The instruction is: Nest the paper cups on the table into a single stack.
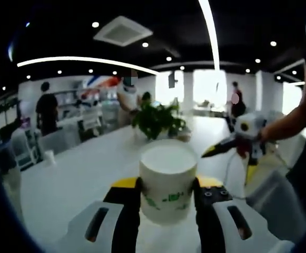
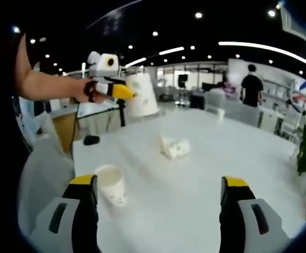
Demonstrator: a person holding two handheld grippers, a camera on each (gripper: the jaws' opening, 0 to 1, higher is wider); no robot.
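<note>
Left gripper (image 1: 167, 197): its two jaws pinch a white paper cup (image 1: 167, 182) by its sides. The cup is bottom-up, its flat base toward the top of the left gripper view, which would leave the open mouth facing down for dropping over another cup.
Held cup from the other side: in the right gripper view it hangs up in the air (image 2: 141, 95), well ahead of the right jaws and to their left, clear of the table (image 2: 258, 158).
Right gripper (image 2: 159, 203): jaws spread wide, holding nothing, low over the white table.
Upright cup (image 2: 112, 184): stands mouth-up just beside the inner face of the right gripper's left-hand jaw; whether it touches is unclear. Likely the stack's base.
Tipped cup (image 2: 175, 147): lies on its side ahead of the right jaws, between them and the far table edge. It must be righted or lifted before nesting.
Potted plant (image 1: 157, 120): beyond the held cup, out of the way.
Progress, as a judgement: no nested cups can be seen.
</note>
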